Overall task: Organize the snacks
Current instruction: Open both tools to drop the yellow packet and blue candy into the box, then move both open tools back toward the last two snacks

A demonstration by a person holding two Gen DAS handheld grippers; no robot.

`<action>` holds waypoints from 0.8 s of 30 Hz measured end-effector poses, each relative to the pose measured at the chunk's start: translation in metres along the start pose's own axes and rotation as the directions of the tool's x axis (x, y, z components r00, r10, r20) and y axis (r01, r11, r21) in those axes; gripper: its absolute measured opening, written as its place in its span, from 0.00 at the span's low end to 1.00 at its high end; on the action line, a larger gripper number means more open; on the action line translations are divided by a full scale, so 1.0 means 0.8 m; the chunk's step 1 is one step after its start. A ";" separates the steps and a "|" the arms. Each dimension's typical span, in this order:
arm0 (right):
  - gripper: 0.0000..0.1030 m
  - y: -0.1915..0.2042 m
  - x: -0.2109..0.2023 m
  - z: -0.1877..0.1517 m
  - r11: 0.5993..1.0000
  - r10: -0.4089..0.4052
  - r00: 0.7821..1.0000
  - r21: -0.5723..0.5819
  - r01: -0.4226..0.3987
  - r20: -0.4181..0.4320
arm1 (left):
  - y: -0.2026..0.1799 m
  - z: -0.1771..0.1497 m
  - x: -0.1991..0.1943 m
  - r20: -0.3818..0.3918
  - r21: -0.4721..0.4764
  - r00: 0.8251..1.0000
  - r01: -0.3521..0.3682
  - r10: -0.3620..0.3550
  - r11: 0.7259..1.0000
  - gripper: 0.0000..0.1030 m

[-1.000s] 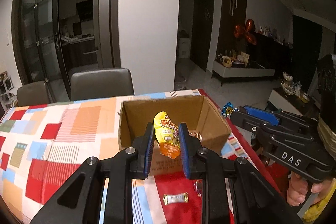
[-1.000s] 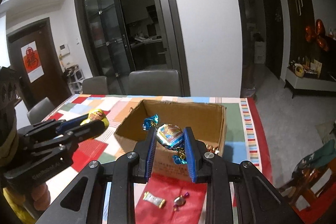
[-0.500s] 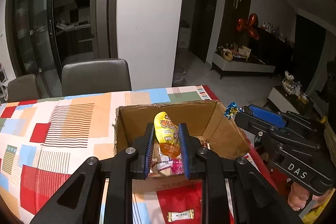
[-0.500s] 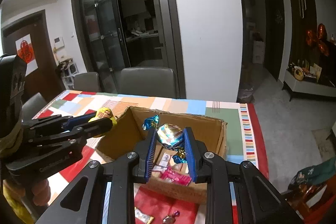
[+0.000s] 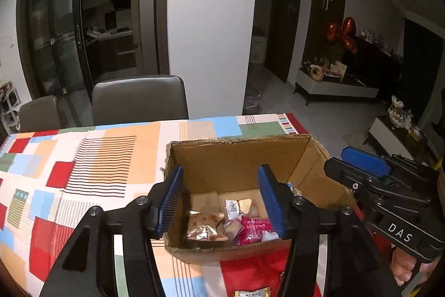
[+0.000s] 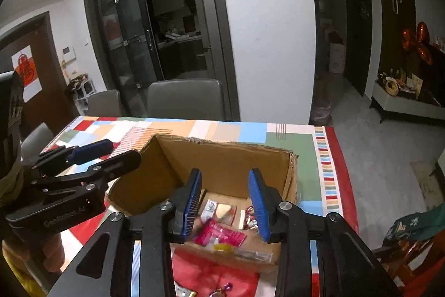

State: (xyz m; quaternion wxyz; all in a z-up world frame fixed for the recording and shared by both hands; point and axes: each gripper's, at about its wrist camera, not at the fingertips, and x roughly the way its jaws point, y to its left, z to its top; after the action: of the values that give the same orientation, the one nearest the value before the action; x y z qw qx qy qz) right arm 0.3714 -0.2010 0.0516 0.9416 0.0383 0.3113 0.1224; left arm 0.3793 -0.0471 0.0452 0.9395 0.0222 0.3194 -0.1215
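Note:
An open cardboard box (image 5: 239,157) stands on the patchwork tablecloth and holds several wrapped snacks, among them a pink packet (image 5: 251,230). The box also shows in the right wrist view (image 6: 222,157) with the pink packet (image 6: 222,234) inside. My left gripper (image 5: 219,199) is open and empty above the box's near-left part. My right gripper (image 6: 225,202) is open and empty above the box's near side. Each gripper appears in the other's view, the right one (image 5: 361,163) at the box's right and the left one (image 6: 91,152) at its left.
A small gold-wrapped snack (image 5: 251,292) lies on the red cloth in front of the box; small candies (image 6: 222,291) lie there too. Grey chairs (image 5: 139,99) stand behind the table. The table's right edge (image 6: 342,180) drops to the floor.
Both grippers moved over the box and opened. The yellow packet left my left gripper and the blue foil candy left my right gripper; both are gone from between the pads.

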 end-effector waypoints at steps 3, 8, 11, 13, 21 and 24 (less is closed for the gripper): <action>0.35 0.004 -0.008 -0.010 1.000 0.020 1.000 -0.003 -0.020 0.007 | 0.000 -0.010 -0.010 0.011 0.009 1.000 0.002 -0.002 1.000 0.53; 0.35 0.011 -0.024 -0.031 0.999 0.038 0.999 -0.012 -0.038 0.021 | -0.006 -0.035 -0.033 0.027 0.027 1.000 0.008 -0.009 1.000 0.54; 0.35 0.015 -0.033 -0.049 0.999 0.050 0.999 -0.017 -0.049 0.022 | -0.012 -0.054 -0.045 0.040 0.049 0.999 -0.001 -0.001 0.999 0.54; 0.35 0.014 -0.036 -0.060 0.999 0.052 0.999 -0.016 -0.052 0.016 | -0.015 -0.067 -0.052 0.047 0.061 0.999 -0.002 -0.001 0.998 0.57; 0.35 0.011 -0.034 -0.118 0.998 0.068 0.996 0.022 -0.067 -0.052 | -0.030 -0.129 -0.052 -0.006 0.094 1.000 -0.015 0.015 0.995 0.63; 0.35 0.007 -0.028 -0.138 0.997 0.063 0.995 0.040 -0.059 -0.083 | -0.032 -0.152 -0.042 -0.059 0.097 0.998 0.002 0.004 0.995 0.64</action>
State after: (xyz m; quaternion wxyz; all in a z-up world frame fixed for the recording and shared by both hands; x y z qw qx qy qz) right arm 0.2871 -0.2019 -0.0237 0.9226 0.0603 0.3517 0.1468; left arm 0.2751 -0.0503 -0.0301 0.9275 0.0715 0.3408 -0.1357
